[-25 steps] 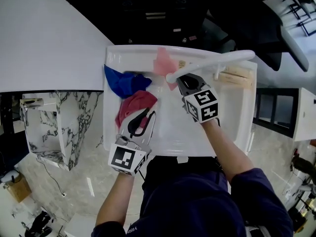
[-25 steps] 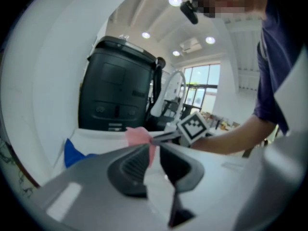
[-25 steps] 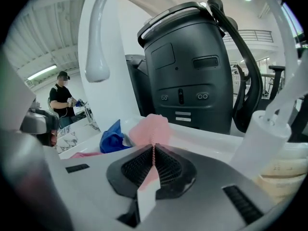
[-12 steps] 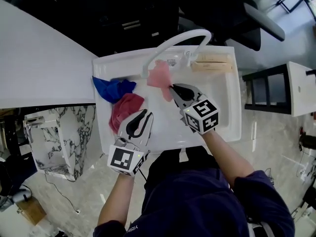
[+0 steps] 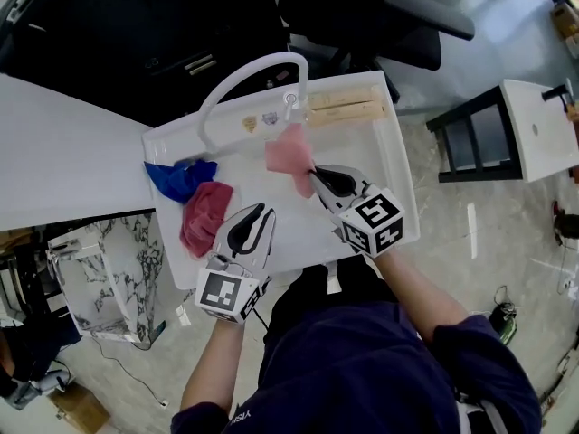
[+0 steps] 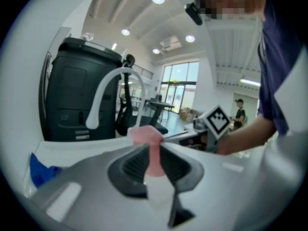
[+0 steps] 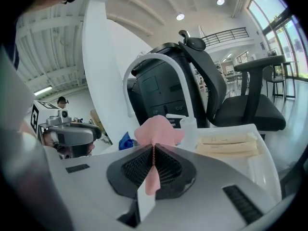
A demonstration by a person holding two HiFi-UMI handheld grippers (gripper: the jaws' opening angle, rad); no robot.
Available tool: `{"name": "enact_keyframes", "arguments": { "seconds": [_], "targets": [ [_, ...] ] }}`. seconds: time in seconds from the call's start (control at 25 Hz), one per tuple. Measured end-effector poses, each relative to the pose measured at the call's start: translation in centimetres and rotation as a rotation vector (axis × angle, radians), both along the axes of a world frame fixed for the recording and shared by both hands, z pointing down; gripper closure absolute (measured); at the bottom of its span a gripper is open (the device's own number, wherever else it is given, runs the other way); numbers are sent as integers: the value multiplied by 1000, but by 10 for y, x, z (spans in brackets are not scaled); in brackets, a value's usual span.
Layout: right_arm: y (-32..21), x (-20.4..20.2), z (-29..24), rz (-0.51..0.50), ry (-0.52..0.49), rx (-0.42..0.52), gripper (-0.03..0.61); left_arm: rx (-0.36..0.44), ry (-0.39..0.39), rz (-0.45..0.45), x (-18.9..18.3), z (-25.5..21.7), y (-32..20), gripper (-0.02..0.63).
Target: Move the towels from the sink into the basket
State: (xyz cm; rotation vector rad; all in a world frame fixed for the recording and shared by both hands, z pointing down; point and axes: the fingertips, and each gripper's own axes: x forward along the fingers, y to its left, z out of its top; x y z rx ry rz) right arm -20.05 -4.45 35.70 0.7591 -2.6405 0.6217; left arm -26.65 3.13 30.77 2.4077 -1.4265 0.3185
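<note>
The right gripper [image 5: 317,178] is clamping its jaws tightly on a crumpled pale pink cloth towel [image 5: 288,157] and holding it over the middle of the white rectangular sink [image 5: 362,152], just in front of the sink's curved white faucet [image 5: 237,87]. The left gripper [image 5: 256,213] is hovering over the sink's near edge, its jaws standing a narrow gap apart and gripping nothing. A royal blue towel [image 5: 179,179] and a dark red towel [image 5: 204,215] are lying side by side at the sink's left end.

A black chair [image 5: 353,3] stands on pale floor [image 5: 493,242].
</note>
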Motion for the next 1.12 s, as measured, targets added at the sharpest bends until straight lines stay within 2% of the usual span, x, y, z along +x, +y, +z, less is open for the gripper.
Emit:
{"name": "enact_keyframes", "arguments": {
  "seconds": [0.2, 0.56, 1.12],
  "targets": [
    [-9, 54, -14, 77, -54, -10, 561, -14, -17, 65, 47, -1, -11, 563],
    [-27, 163, -41, 201, -93, 36, 561, 8, -34, 193, 142, -11, -42, 563],
    [-44, 312, -18, 397, -82, 30, 561, -10, -38, 363, 277, 1, -73, 565]
  ]
}}
